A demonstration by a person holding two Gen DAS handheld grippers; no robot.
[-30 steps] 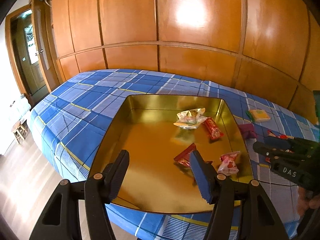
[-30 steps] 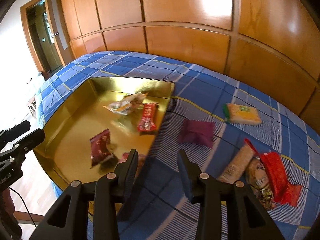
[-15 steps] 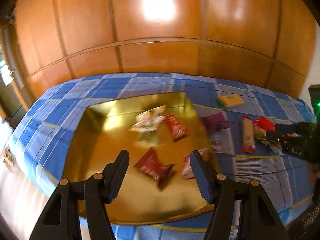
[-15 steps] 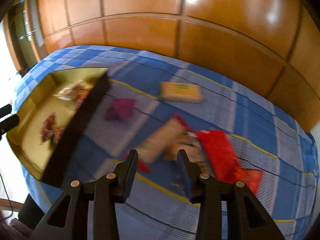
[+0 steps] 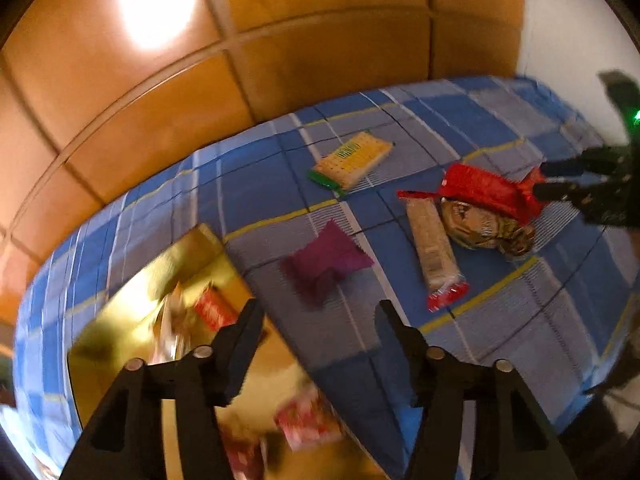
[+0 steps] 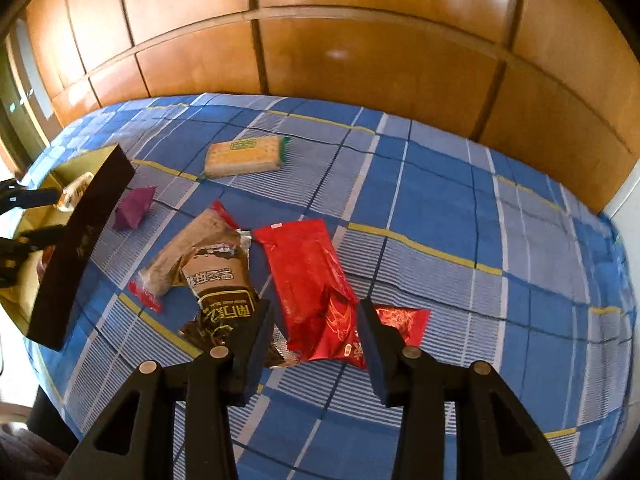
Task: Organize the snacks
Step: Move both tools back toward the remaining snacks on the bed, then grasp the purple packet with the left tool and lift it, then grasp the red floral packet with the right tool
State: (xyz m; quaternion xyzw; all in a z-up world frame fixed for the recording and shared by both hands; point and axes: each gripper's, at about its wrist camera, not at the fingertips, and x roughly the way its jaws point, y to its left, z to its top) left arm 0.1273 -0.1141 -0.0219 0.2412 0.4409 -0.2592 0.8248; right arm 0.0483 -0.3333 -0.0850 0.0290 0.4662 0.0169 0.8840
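A gold tray (image 5: 120,344) with several small snack packs lies on the blue plaid table; it also shows at the left in the right wrist view (image 6: 86,232). My left gripper (image 5: 316,320) is open and empty over the tray's right edge. A purple pack (image 5: 326,260), a long biscuit pack (image 5: 434,248), a brown pack (image 5: 480,222), a red bag (image 5: 484,192) and a yellow cracker pack (image 5: 354,160) lie on the cloth. My right gripper (image 6: 316,316) is open, its jaws either side of the red bag (image 6: 308,276), beside the brown pack (image 6: 222,280).
Wooden wall panels (image 6: 360,40) run behind the table. The table's front edge (image 6: 60,380) drops off at the lower left. The cloth (image 6: 500,260) to the right of the red bag is bare.
Both views have swung right, away from the tray toward the loose snacks. My right gripper has come down close over the red bag. Both grippers stay open.
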